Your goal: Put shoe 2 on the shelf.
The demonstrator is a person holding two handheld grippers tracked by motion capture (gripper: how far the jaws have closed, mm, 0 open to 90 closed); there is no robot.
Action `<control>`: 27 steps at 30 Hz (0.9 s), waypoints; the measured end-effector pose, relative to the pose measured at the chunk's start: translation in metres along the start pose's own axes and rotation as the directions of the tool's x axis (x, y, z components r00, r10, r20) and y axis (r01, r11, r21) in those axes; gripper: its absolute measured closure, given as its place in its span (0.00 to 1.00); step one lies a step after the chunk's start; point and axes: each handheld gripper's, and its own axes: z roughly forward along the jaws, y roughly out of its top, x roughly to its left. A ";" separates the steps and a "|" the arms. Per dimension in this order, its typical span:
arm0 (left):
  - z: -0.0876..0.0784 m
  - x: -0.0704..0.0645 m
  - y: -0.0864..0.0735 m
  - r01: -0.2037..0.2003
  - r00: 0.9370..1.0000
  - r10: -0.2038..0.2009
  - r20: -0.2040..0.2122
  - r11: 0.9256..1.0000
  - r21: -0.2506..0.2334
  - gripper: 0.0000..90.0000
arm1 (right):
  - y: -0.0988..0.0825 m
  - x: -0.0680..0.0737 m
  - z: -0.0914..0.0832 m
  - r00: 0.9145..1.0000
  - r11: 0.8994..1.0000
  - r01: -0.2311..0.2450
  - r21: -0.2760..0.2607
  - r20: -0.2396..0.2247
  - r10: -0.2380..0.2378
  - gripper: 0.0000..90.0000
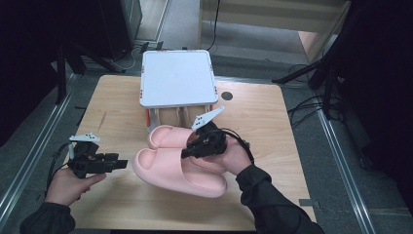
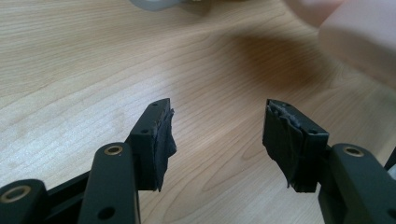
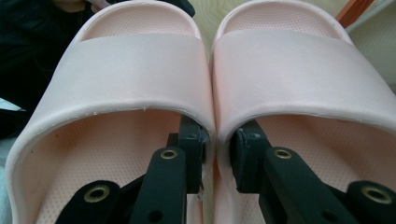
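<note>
Pink foam slides (image 1: 180, 163), side by side, thick-soled.

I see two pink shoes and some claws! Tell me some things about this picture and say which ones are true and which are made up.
1. The right claw pinches two pink foam slippers together by their inner walls. True.
2. The left claw holds a slipper. False: it is open, with only the light wooden table beneath it.
3. A white square box stands behind the slippers. True.
4. The slippers are blue. False: both are pink.
5. The slippers sit on top of the white box. False: they are in front of it, over the table.
</note>
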 end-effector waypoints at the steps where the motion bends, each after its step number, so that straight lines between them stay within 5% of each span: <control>1: 0.000 0.000 0.000 0.000 1.000 0.000 0.002 1.000 0.001 0.47 | 0.003 0.000 -0.002 1.000 1.000 0.005 0.000 0.002 -0.005 0.86; 27: 0.005 -0.002 0.001 -0.009 1.000 0.008 0.011 1.000 0.014 0.47 | 0.078 0.003 -0.059 1.000 0.999 0.017 -0.034 0.023 -0.016 0.86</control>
